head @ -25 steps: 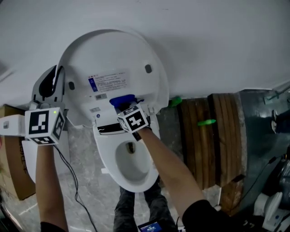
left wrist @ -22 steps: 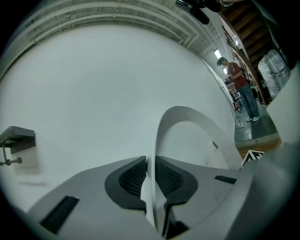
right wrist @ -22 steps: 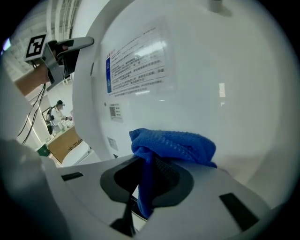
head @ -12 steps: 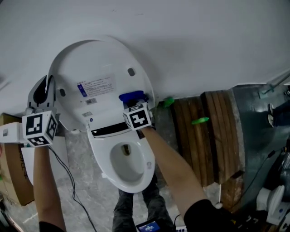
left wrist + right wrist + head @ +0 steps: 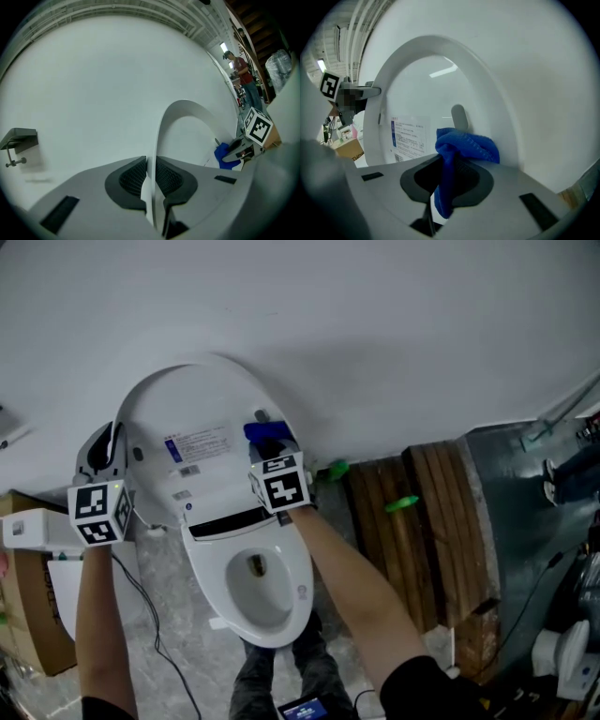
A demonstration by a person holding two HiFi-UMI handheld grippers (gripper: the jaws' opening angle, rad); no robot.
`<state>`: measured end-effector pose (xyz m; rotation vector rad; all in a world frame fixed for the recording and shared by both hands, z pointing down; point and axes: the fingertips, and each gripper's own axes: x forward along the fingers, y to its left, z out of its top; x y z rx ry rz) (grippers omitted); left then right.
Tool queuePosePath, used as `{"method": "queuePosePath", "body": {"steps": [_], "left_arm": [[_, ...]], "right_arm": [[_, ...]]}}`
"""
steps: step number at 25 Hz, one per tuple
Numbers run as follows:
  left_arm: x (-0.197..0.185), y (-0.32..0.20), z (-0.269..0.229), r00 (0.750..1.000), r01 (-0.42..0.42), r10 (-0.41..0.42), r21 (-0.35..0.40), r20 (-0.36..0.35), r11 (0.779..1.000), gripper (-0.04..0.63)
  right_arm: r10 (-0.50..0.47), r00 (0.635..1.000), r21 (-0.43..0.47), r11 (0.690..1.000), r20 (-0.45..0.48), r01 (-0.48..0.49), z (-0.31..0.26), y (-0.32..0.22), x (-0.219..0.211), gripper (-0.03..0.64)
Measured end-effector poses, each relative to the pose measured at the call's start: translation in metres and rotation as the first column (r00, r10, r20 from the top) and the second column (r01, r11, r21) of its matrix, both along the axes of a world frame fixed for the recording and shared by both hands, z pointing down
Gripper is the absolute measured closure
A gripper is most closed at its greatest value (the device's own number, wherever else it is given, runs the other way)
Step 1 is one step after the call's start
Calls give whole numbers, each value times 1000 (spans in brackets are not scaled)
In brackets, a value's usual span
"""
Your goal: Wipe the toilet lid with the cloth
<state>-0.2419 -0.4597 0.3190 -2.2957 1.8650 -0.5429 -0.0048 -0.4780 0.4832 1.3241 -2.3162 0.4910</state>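
Being held upright, the lid (image 5: pixel 202 399) is being pinched at its left edge by the left gripper (image 5: pixel 150 177). The cloth (image 5: pixel 267 432), clamped in the right gripper (image 5: pixel 440 183), is being swept from the lid's near part towards its far right rim, so wiping is judged under way.

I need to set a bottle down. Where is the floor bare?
Bare floor lies left of the bowl, crossed by a cable. The box farther left and the planks on the right are crowded.
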Motion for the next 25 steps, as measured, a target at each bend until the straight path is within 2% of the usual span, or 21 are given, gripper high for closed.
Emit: {"method": "queuePosePath", "body": {"steps": [6, 12, 16, 25], "left_arm": [[0, 0, 2, 1000, 2, -1, -41, 7, 999, 545], [-4, 1, 5, 1000, -1, 3, -65, 19, 998, 545], [0, 0, 2, 1000, -13, 13, -65, 2, 998, 545], [0, -1, 2, 999, -37, 36, -74, -10, 997, 543]], "right_arm": [[-38, 999, 83, 996, 28, 36, -50, 2, -15, 560], [10, 995, 212, 977, 95, -30, -113, -19, -25, 560], [-45, 998, 290, 956, 37, 33, -156, -25, -54, 560], [-152, 987, 305, 943, 43, 132, -166, -21, -127, 560]]}}
